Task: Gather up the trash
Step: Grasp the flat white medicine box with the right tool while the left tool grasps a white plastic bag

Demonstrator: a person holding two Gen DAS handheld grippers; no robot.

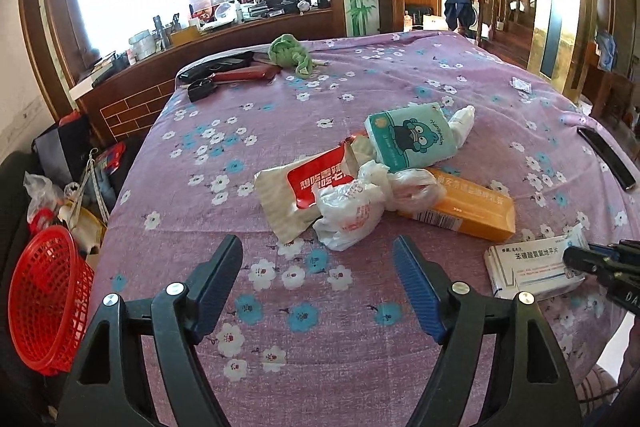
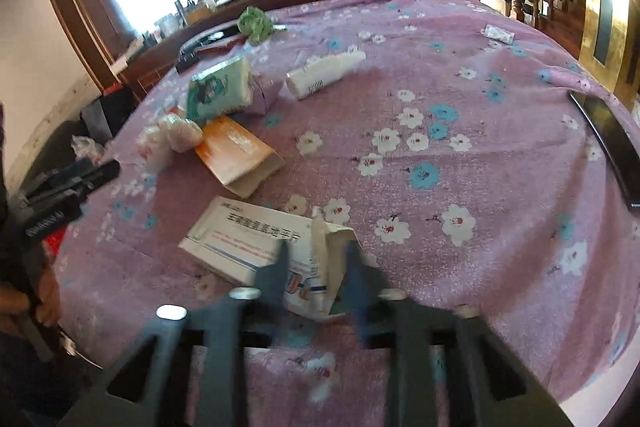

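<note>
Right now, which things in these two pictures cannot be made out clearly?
- Right gripper: right wrist view, motion blur; its hold on the white medicine box is unclear.
- Red plastic basket: left wrist view, inside faces away.
- Orange cardboard box: partly under a white plastic bag.
- Black flat object: cut by the edge.

- The right gripper (image 2: 316, 269) is smeared by motion blur in its own view; whether its pads press the flattened white medicine carton (image 2: 256, 243) cannot be told.
- The orange rectangular cardboard box (image 1: 460, 211) lies partly hidden under a crumpled white plastic bag (image 1: 352, 211).
- The red plastic mesh basket (image 1: 44, 303) is cut off by the left edge.
- Items on the far wooden counter (image 1: 224, 27) are too small to identify.
</note>
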